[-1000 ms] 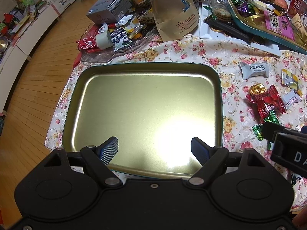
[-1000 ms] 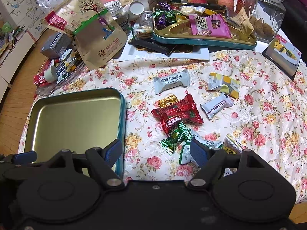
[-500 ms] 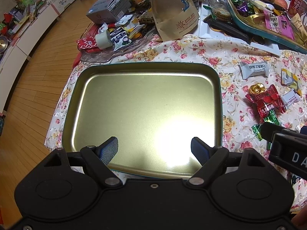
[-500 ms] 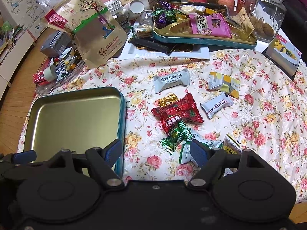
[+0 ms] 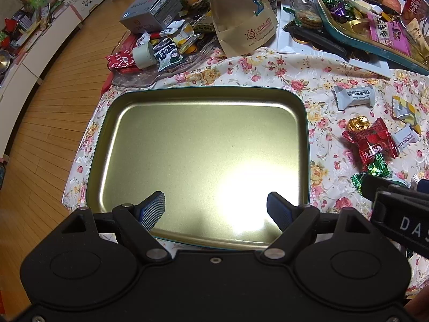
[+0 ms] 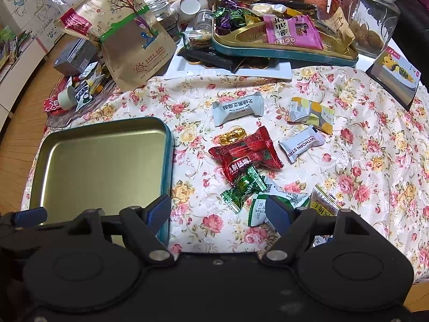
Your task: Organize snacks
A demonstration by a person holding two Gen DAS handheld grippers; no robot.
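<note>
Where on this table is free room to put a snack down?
The gold tin tray with teal rim holds nothing. Bare floral tablecloth lies right of the white hawthorn-strip packet. Crowded around the red plum packet and the far clutter.

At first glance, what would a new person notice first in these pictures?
The eye goes first to the big empty gold tin tray with its teal rim, lying on the floral tablecloth right under the open left tongs. Next comes the loose heap of wrapped snacks beside it, above all the red plum candy packet, ahead of the open right tongs. Behind, a second tray stands crowded with sweets.
</note>
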